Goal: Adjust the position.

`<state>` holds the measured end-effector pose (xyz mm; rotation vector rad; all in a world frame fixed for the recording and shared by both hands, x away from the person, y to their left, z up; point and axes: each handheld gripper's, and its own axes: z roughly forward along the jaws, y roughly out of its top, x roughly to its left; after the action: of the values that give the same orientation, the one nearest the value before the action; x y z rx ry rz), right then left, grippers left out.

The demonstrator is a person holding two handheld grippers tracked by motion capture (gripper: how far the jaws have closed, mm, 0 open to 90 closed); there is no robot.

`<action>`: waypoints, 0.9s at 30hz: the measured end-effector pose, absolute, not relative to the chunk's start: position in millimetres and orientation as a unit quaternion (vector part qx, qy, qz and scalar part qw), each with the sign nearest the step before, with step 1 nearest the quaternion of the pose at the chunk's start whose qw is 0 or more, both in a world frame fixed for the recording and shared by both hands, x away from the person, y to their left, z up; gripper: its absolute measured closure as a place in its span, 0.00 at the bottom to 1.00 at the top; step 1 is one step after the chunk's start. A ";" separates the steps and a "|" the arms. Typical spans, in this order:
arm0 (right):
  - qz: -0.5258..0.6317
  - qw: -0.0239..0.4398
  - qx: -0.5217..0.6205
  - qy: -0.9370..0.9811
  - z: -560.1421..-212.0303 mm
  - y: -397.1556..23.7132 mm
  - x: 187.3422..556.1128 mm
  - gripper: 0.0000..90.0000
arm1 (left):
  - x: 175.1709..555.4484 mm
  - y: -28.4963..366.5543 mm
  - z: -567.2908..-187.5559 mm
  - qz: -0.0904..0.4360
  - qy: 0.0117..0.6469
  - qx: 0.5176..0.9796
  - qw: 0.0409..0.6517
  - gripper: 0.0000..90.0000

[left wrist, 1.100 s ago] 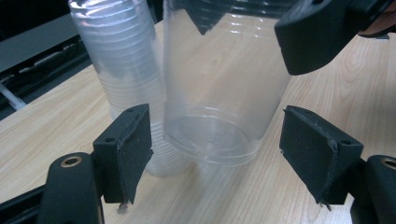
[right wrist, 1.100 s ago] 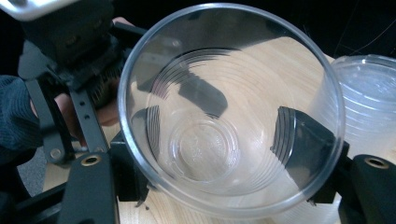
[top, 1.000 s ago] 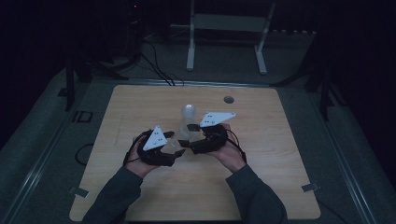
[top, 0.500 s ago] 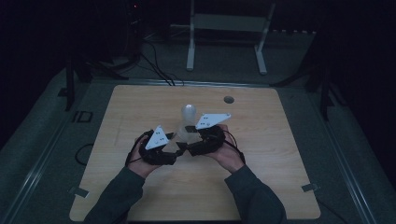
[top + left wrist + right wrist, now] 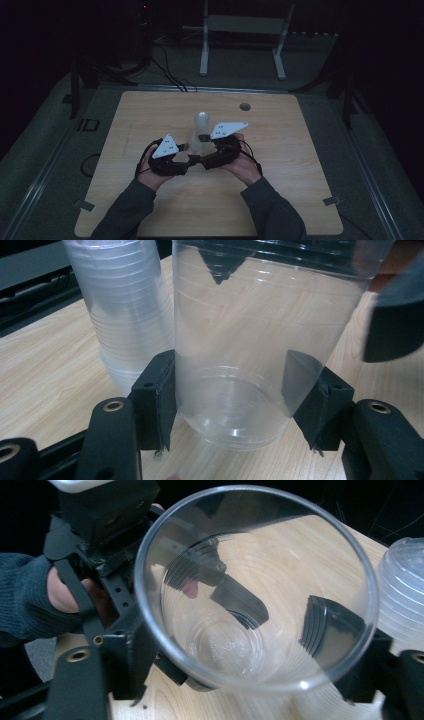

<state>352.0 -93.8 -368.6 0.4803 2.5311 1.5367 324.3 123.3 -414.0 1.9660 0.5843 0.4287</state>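
Clear plastic cup [image 5: 240, 375]: upright at table [image 5: 300, 200] centre, clamped near its base by left gripper [image 5: 235, 405], jaws just closed; right gripper [image 5: 240, 680]: jaws just widened, flanking cup, contact unclear; cup stack [image 5: 125, 315]: at cup's 10 o'clock in the left gripper view.

- Left tool [image 5: 186, 159]: black body, with a pale grey three-cornered plate on top.
- Right tool [image 5: 200, 161]: same black build, same grey plate, and thin black cables trailing off it.
- Up close, the black jaws show brass-ringed screw holes.
- Both sleeves [image 5: 125, 212] are dark knit, snug at the wrists.
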 end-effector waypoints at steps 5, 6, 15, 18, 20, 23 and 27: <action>0.527 0.061 0.157 0.833 -369.7 -96.2 351.3 0.23 | 324.6 125.9 -412.7 0.167 0.241 0.807 0.513 0.45; 0.534 0.057 0.156 0.829 -370.1 -97.1 351.6 0.23 | 324.5 126.3 -412.6 0.164 0.241 0.806 0.516 0.45; 0.598 0.029 0.153 0.786 -371.5 -104.8 353.8 0.22 | 325.5 128.1 -412.7 0.140 0.238 0.795 0.540 0.45; 0.616 0.028 0.148 0.773 -371.7 -105.8 354.0 0.23 | 326.9 130.1 -413.0 0.115 0.238 0.785 0.560 0.45; 0.620 0.029 0.148 0.770 -371.5 -106.1 354.0 0.23 | 327.0 130.1 -413.2 0.111 0.238 0.784 0.563 0.45; 0.627 0.026 0.141 0.766 -371.3 -105.6 353.5 0.23 | 327.4 129.6 -413.7 0.099 0.236 0.779 0.572 0.45; 0.635 0.023 0.137 0.760 -371.4 -105.1 353.8 0.23 | 327.9 129.4 -414.3 0.084 0.234 0.775 0.581 0.45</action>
<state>353.8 -105.1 -371.4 0.4248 2.3524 1.9679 327.9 129.4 -414.3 1.8097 0.5476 0.1956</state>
